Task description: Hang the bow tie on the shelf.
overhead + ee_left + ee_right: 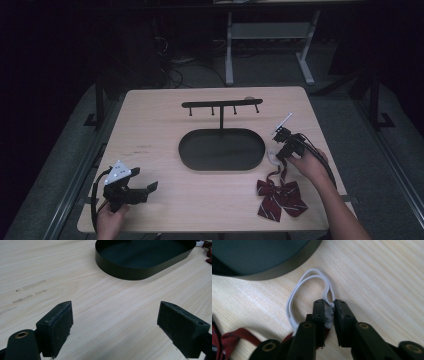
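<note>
Right gripper [329, 306]: jaws nearly pressed together, pinching the white elastic loop [298, 292] of the bow tie; the pads clamp the elastic at its gathered end, low over the table.
Right gripper, high view [278, 155]: held in the person's right hand [311, 164], tilted down toward the table just right of the tray.
White elastic loop: lies flat on the wood, its free end curving toward the tray wall, close to it but not touching as far as I can tell.
Bow tie: dark red striped fabric bow tie [281, 196] rests on the table near the front right edge, just in front of the right gripper; its straps run up to the pinched elastic.
Left gripper [115, 322]: jaws spread wide, nothing between them, only bare wood below.
Left gripper, high view [145, 189]: rests near the table's front left corner, well apart from the bow tie.
Black oval metal tray [190, 150]: sits mid-table, nothing in it.
Black metal hook rack [222, 104]: rises from the tray's back; all hooks bare.
Light wooden table [150, 120]: carries everything.
Done so far: the elastic is grasped.
Left to do: judging from the bare hooks, lift the bow tie and hang its loop on the rack; the tie has not yet left the table.
</note>
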Demonstrator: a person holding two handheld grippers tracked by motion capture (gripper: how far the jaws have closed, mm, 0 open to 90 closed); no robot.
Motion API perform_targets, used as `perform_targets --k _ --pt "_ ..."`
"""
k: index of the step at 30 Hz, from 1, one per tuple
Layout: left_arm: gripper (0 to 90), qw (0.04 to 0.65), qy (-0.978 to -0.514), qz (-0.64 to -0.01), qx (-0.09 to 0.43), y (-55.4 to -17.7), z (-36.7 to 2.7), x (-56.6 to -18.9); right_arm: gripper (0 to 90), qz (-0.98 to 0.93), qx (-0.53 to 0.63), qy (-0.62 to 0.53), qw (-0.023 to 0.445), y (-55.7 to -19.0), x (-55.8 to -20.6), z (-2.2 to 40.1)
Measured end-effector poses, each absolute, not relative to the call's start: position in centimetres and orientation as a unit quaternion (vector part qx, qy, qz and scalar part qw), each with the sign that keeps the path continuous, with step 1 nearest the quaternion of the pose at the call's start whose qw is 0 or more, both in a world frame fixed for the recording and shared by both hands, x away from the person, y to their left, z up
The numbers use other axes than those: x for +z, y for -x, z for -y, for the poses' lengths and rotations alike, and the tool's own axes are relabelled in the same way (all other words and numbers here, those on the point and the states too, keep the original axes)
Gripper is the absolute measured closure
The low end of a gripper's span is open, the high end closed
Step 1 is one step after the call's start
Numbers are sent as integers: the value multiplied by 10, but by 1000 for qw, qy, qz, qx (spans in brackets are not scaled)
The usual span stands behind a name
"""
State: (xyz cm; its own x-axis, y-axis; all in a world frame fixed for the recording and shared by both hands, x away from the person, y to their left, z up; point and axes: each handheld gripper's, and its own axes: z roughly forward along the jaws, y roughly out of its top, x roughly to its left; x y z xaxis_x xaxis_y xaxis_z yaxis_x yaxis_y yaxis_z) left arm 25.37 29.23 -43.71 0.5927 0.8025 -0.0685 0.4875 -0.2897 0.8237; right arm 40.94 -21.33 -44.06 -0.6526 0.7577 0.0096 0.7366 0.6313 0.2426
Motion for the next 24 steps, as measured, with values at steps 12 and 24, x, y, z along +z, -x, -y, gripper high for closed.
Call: perform_targets --k 12,24 --pt "131 431 -781 -413 183 -254 -292 -437 837 -901 138 -409 35 -406 -435 220" --pt "131 428 -782 -415 183 -254 -292 -438 835 -909 202 -364 27 -387 -398 224"
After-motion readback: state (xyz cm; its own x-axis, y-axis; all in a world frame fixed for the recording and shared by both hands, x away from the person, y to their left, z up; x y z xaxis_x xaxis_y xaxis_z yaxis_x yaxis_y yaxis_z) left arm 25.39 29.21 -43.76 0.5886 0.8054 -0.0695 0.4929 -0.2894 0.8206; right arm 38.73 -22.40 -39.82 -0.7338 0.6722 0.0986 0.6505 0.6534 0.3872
